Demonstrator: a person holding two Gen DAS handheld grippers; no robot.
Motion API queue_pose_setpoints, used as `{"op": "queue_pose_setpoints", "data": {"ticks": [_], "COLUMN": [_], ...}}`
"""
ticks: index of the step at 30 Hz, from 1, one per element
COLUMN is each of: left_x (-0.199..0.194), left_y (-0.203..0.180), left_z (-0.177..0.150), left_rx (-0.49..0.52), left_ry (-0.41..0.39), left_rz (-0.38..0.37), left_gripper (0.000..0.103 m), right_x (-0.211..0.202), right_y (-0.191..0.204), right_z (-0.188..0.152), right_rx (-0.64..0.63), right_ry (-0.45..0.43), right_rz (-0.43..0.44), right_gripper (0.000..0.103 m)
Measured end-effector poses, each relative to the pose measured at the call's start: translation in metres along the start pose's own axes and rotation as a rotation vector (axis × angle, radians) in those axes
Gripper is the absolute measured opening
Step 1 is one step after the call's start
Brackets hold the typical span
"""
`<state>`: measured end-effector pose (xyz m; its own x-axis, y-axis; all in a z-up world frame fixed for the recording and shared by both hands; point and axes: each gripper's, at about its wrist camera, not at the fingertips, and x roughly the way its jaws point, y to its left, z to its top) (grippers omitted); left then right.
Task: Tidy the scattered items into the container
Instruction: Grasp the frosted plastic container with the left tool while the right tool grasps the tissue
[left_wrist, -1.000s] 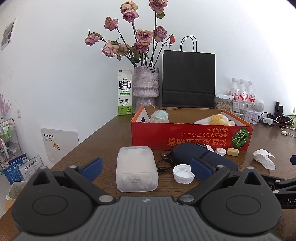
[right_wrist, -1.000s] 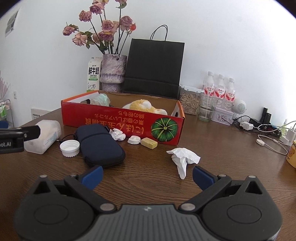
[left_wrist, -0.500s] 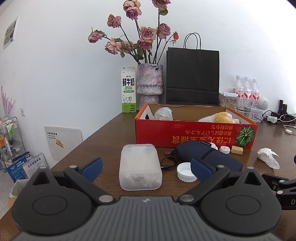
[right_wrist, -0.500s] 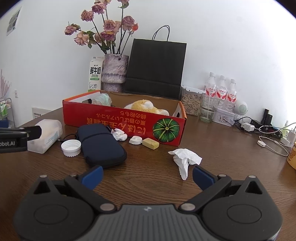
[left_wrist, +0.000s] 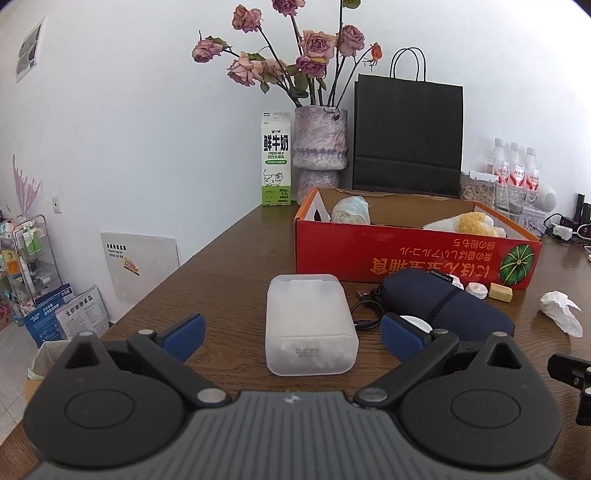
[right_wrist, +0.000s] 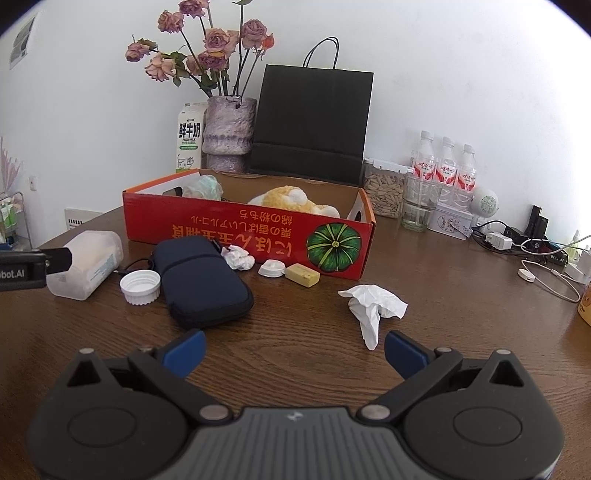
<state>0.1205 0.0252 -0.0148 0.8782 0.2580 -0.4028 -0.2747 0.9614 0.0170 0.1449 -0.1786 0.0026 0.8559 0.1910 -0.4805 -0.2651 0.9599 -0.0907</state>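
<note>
Nearest the left gripper (left_wrist: 291, 334), whose jaws stand wide and empty, a frosted plastic box (left_wrist: 310, 325) lies flat on the table (left_wrist: 229, 266). Ahead of the right gripper (right_wrist: 293, 349), also spread and empty, lies a crumpled tissue (right_wrist: 371, 304). Beyond sit a white cap (right_wrist: 140, 286), a navy pouch (right_wrist: 201, 282), a small wad (right_wrist: 240, 257) and a yellow block (right_wrist: 303, 275). Behind them the red carton (right_wrist: 251, 236) bears upside-down yellow script and a green pumpkin. Farthest, a milk carton (left_wrist: 276, 170) reads "FRESH MILK".
</note>
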Motion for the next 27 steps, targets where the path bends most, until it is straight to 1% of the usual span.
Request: {"op": "queue_pose_setpoints", "data": {"ticks": [3, 6, 9, 11, 12, 15, 18, 20, 22, 23, 25, 26, 27], "left_x": [0.018, 0.036, 0.044, 0.047, 0.049, 0.056, 0.061, 0.064, 0.067, 0.069, 0.072, 0.074, 0.076], "left_y": [-0.004, -0.007, -0.008, -0.009, -0.009, -0.010, -0.007, -0.005, -0.004, -0.003, -0.001, 0.000, 0.001], "left_z": [0.006, 0.010, 0.012, 0.013, 0.013, 0.013, 0.015, 0.015, 0.015, 0.016, 0.016, 0.015, 0.016], "left_rx": [0.024, 0.015, 0.008, 0.011, 0.014, 0.010, -0.012, -0.021, -0.028, -0.032, -0.043, -0.051, -0.057], "left_ry": [0.041, 0.098, 0.119, 0.122, 0.126, 0.146, 0.161, 0.169, 0.184, 0.192, 0.209, 0.219, 0.230], "left_rz": [0.008, 0.015, 0.015, 0.013, 0.014, 0.022, 0.026, 0.023, 0.015, 0.013, 0.009, 0.005, 0.003], "left_gripper": [0.103, 0.103, 0.103, 0.103, 0.103, 0.103, 0.103, 0.103, 0.103, 0.103, 0.103, 0.103, 0.103], "right_x": [0.001, 0.002, 0.002, 0.001, 0.001, 0.013, 0.034, 0.051, 0.072, 0.081, 0.097, 0.102, 0.105], "right_y": [0.000, -0.002, -0.009, -0.018, -0.024, -0.041, -0.058, -0.065, -0.067, -0.068, -0.067, -0.068, -0.067], "right_z": [0.000, 0.000, -0.001, -0.001, 0.000, 0.009, 0.021, 0.028, 0.034, 0.036, 0.038, 0.038, 0.036], "right_rx": [0.005, 0.015, 0.053, 0.095, 0.101, 0.085, 0.080, 0.066, 0.054, 0.053, 0.059, 0.061, 0.064], "right_ry": [0.009, 0.011, 0.011, -0.008, -0.017, -0.005, 0.026, 0.054, 0.083, 0.095, 0.111, 0.116, 0.122], "right_rz": [0.002, 0.000, -0.001, 0.004, -0.007, -0.078, -0.091, -0.073, -0.059, -0.065, -0.076, -0.067, -0.055], "right_gripper": [0.103, 0.103, 0.103, 0.103, 0.103, 0.103, 0.103, 0.102, 0.098, 0.096, 0.086, 0.082, 0.067]}}
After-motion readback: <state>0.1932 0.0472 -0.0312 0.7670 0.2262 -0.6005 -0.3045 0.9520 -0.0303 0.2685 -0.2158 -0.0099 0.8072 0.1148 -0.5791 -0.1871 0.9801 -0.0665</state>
